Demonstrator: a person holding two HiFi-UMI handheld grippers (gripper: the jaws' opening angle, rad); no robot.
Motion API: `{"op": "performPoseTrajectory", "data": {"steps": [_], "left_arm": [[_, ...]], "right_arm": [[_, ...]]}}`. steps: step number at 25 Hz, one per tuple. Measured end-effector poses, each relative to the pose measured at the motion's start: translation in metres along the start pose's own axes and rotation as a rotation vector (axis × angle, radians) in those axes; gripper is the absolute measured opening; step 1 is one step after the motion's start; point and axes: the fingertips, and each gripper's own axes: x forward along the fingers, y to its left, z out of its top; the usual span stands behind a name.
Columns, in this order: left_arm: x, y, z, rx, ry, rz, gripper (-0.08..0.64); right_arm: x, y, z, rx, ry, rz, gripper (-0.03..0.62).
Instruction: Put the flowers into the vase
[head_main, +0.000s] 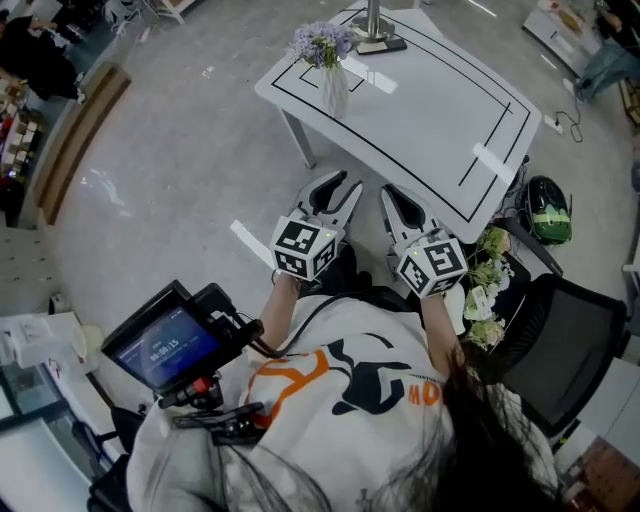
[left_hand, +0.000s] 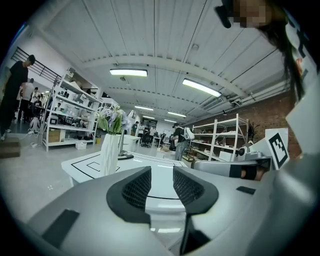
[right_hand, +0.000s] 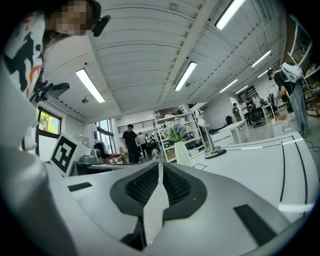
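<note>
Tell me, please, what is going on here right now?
A person holds a gripper in each hand, a little back from the white table. The left gripper has its jaws apart and the right gripper has them almost together; neither holds anything. On the table, a vase already holds purple flowers. More pale flowers lie by the black chair at the person's right, not picked up.

No legible text; digits on monitor screen (head_main: 165, 347) too blurred
</note>
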Motion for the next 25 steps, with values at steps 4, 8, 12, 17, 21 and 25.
{"op": "performPoseTrajectory", "data": {"steps": [4, 8, 12, 17, 21, 25], "left_arm": [[-0.002, -0.013, -0.002, 0.007, -0.006, -0.009, 0.143], [-0.006, -0.022, -0.007, 0.002, -0.007, -0.008, 0.134], [-0.006, -0.021, -0.008, -0.005, -0.010, -0.006, 0.133], [-0.005, -0.020, -0.007, -0.001, -0.007, 0.000, 0.127], [-0.006, -0.017, -0.009, 0.000, -0.002, 0.006, 0.126], [-0.006, -0.015, -0.009, 0.003, 0.001, 0.011, 0.126]], "right_arm": [[-0.013, 0.002, -0.004, 0.000, 0.000, -0.004, 0.038], [-0.019, 0.006, -0.004, -0.021, 0.000, 0.003, 0.037], [-0.018, 0.007, -0.003, -0.019, 0.000, 0.007, 0.029], [-0.016, 0.004, -0.003, -0.017, 0.004, 0.006, 0.021], [-0.012, 0.004, -0.004, -0.012, 0.004, 0.012, 0.020], [-0.009, 0.005, -0.005, -0.008, 0.003, 0.019, 0.018]]}}
